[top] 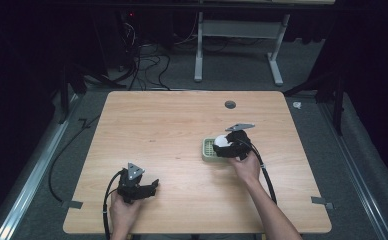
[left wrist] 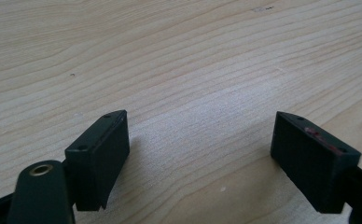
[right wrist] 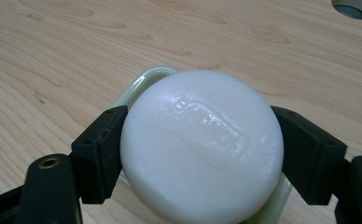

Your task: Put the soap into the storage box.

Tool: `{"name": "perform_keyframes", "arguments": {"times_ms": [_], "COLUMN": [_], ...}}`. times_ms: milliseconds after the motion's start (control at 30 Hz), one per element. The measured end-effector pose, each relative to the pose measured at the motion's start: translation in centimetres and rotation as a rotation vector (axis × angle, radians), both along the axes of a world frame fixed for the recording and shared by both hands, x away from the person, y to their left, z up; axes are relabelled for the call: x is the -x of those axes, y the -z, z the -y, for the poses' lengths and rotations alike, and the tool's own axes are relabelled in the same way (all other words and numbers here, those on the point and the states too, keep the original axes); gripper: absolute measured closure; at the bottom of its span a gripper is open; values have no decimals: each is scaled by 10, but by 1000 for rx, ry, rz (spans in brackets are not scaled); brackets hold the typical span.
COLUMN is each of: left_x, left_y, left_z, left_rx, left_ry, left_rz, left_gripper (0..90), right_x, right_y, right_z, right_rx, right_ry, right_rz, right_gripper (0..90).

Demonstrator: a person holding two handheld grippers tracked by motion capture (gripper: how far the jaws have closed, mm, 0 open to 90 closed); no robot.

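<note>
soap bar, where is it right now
The white soap bar sits between the right gripper's jaws, over the pale green soap dish right of the table's middle.

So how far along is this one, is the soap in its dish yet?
Midway, apparently. The right gripper is shut on the white soap bar directly over the green soap dish; whether it rests there is unclear. Release remains. The left gripper is open on the bare table.
</note>
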State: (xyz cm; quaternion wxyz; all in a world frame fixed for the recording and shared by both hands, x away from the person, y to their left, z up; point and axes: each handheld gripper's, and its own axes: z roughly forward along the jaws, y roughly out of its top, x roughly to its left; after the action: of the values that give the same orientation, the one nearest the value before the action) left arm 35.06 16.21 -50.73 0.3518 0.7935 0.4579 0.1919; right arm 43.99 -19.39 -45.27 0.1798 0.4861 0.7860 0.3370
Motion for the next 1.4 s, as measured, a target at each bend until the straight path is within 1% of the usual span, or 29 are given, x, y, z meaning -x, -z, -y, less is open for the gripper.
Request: {"name": "perform_keyframes", "arguments": {"times_ms": [133, 367, 467, 567, 667, 833, 900, 1000, 1133, 1167, 1333, 1400], "left_x": [0, 0, 0, 0, 0, 0, 0, 0, 0, 0, 0, 0], "left_y": [0, 0, 0, 0, 0, 0, 0, 0, 0, 0, 0, 0], "left_z": [0, 0, 0, 0, 0, 0, 0, 0, 0, 0, 0, 0], "left_rx": [0, 0, 0, 0, 0, 0, 0, 0, 0, 0, 0, 0], "left_ry": [0, 0, 0, 0, 0, 0, 0, 0, 0, 0, 0, 1], "left_rz": [0, 0, 0, 0, 0, 0, 0, 0, 0, 0, 0, 0], "left_gripper": [199, 199, 199, 199, 199, 199, 199, 199, 199, 199, 199, 199], "right_x": [-2, -5, -7, -8, -9, -11, -11, -12, -11, -11, -6, -5], "right_y": [4, 9, 12, 14, 15, 19, 20, 21, 20, 19, 8, 7], "right_z": [-2, -3, -3, -3, -4, -5, -5, -3, -2, -1, 4, 6], "right_rx": [11, 14, 20, 18, 26, 32, 34, 28, 18, 15, -7, -12], "right_ry": [5, 14, 20, 19, 19, 19, 19, 13, 9, 4, 3, 3], "right_rz": [-7, -15, -26, -29, -31, -48, -48, -55, -51, -40, -6, -2], "right_gripper": [240, 240, 240, 240, 240, 239, 239, 238, 234, 231, 216, 216]}}
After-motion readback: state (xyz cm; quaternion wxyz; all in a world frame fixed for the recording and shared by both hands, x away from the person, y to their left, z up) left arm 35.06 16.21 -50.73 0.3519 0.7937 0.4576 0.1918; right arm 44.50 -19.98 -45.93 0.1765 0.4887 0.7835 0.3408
